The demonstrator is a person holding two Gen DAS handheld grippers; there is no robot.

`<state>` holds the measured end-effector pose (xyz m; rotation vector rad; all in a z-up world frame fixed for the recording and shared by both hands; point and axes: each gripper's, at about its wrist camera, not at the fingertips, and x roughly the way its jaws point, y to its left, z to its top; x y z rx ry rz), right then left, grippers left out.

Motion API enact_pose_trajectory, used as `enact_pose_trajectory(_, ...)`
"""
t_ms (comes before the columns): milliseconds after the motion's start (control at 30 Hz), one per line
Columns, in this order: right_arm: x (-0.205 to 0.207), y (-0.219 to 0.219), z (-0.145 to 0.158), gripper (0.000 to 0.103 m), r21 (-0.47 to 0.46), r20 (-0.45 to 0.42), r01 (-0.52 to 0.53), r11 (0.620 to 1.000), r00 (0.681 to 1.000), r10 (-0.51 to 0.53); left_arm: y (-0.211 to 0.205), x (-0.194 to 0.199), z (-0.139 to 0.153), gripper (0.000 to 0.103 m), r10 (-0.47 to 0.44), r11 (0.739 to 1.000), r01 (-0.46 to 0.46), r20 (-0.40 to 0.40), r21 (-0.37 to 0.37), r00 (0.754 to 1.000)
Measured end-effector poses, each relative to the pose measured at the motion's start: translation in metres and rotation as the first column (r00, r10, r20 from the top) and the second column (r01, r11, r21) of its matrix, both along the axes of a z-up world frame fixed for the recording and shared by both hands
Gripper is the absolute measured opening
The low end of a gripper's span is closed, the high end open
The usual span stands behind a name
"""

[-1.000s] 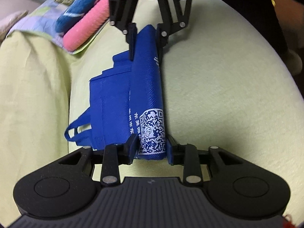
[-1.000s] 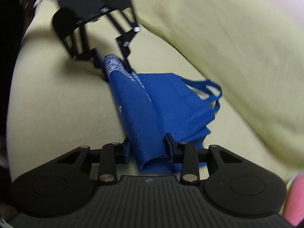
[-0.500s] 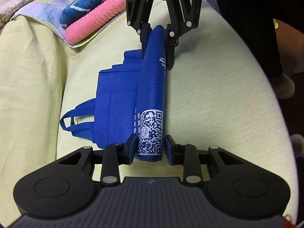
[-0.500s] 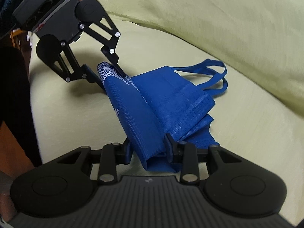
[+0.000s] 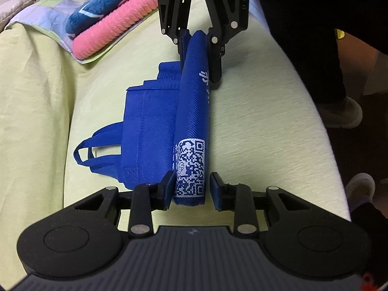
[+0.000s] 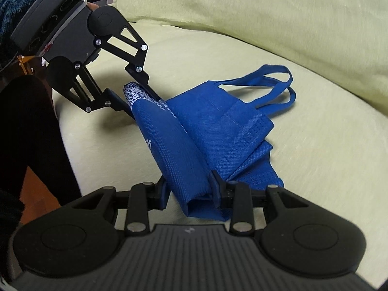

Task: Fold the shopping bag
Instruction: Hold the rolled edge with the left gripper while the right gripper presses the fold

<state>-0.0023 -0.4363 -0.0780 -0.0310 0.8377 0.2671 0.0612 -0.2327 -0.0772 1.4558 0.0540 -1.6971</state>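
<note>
- Two rolled cloths, a pink ribbed towel and a navy patterned one, lie stacked on a pale patchwork sheet at the far left of the seat, well apart from the blue shopping bag; nothing lies across the bag itself
- The bag lies on a yellow-green sofa cushion, with the backrest cushion rising behind it and its two handle loops trailing toward that backrest
- One long edge of the bag is turned up into a raised ridge running from one gripper to the other, while the rest lies flat
- The left gripper sits at the near end of the ridge in its own view, tilted down toward the cushion; its left finger touches the cloth and a sliver of cushion shows beside the right finger, so the jaws stand slightly apart
- The right gripper comes in from the opposite end, fingers pinched onto the folded fabric
- A white QR code is printed at the left gripper's end; small white characters beside it and farther up the ridge are too small to read
</note>
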Motion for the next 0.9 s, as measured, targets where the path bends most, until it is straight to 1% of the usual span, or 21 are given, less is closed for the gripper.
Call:
enact_pose_trajectory(133,-0.002,-0.004,0.001,0.031,0.045,-0.016,0.013,0.999,1.0,-0.012,0.0,0.0,0.002,0.037,-0.001,1.0,0.001,-0.008,0.01,1.0)
enact_pose_trajectory(267,0.002,-0.018,0.0,0.031,0.133,-0.042,0.039,0.99,0.999,-0.034,-0.004,0.005,0.005,0.037,0.008,1.0,-0.007,-0.026,0.023,1.0)
enact_pose_trajectory(400,0.007,-0.034,-0.004,0.031,0.23,-0.069,0.074,0.97,0.996,-0.059,-0.006,0.009,0.008,0.037,0.013,0.999,-0.012,-0.041,0.029,0.999)
enact_pose_trajectory(567,0.015,-0.046,-0.01,0.031,0.314,-0.105,0.108,0.943,0.991,-0.079,-0.011,0.014,0.008,0.037,0.019,0.999,-0.017,-0.054,0.03,0.998)
enact_pose_trajectory(700,0.018,-0.056,-0.014,0.031,0.378,-0.137,0.145,0.914,0.986,-0.1,-0.015,0.018,0.008,0.037,0.03,0.999,-0.028,-0.063,0.029,0.998)
enact_pose_trajectory(900,0.02,-0.063,-0.017,0.031,0.423,-0.158,0.171,0.89,0.981,-0.113,-0.019,0.022,0.004,0.037,0.035,0.999,-0.033,-0.06,0.035,0.998)
